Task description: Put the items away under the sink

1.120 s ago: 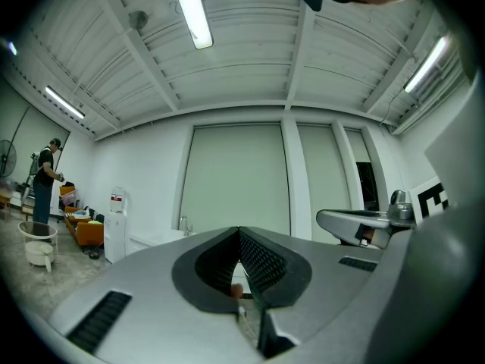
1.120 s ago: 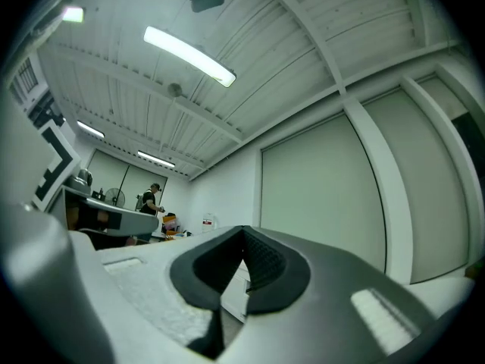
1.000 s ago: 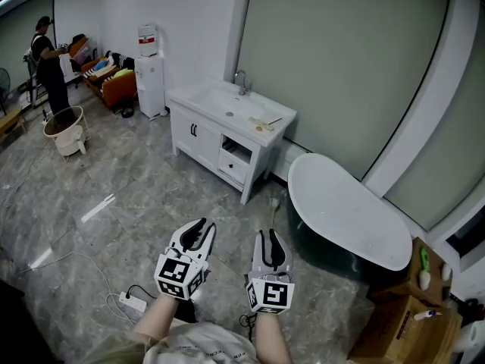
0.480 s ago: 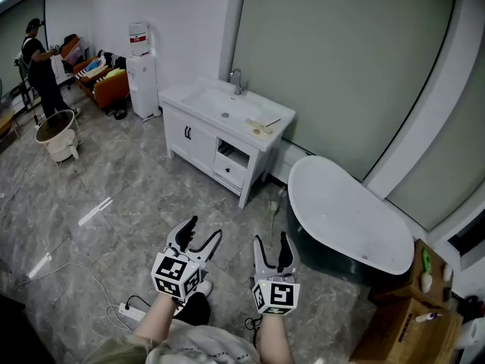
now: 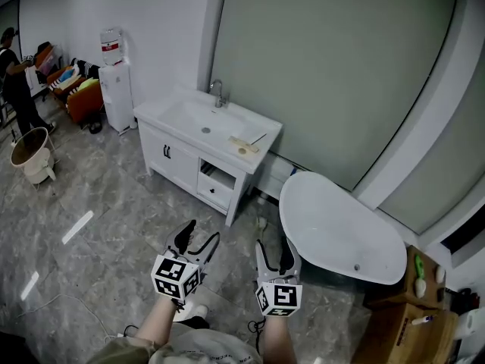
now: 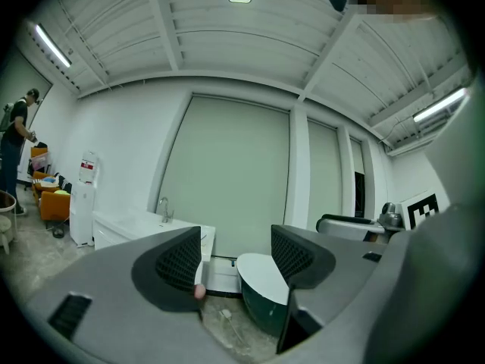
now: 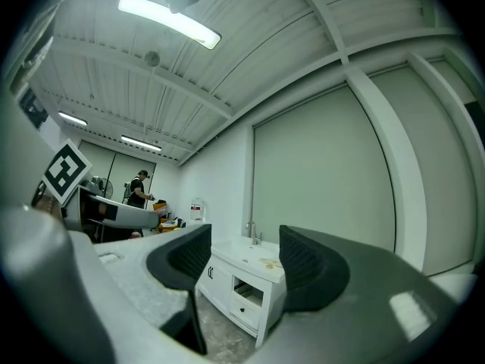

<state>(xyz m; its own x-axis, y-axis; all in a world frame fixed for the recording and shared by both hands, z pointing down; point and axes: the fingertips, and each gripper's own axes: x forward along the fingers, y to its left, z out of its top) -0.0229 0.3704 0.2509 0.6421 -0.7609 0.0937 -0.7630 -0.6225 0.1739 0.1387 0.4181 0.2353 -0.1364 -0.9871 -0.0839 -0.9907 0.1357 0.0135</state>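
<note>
The white sink vanity (image 5: 176, 144) stands against the far wall, with a faucet (image 5: 218, 93) and a few small pale items (image 5: 241, 145) on its right countertop end. Its right side has an open shelf over a small drawer (image 5: 214, 180); double doors are on the left. Both grippers are held low over the floor, well short of the vanity. My left gripper (image 5: 200, 234) is open and holds nothing. My right gripper (image 5: 275, 246) is open and holds nothing too. The vanity (image 7: 244, 282) shows between the right jaws; the left gripper view shows the vanity (image 6: 144, 230) beyond its jaws.
A dark freestanding bathtub (image 5: 339, 227) with a white rim sits right of the vanity. Cardboard boxes (image 5: 402, 321) with bottles are at the lower right. A water dispenser (image 5: 115, 82), a bucket (image 5: 30, 155) and a person (image 5: 12, 70) are far left. The floor is grey marble tile.
Both grippers went from shut to open. The view has moved nearer the vanity and bathtub, and the power strip has slipped out of view.
</note>
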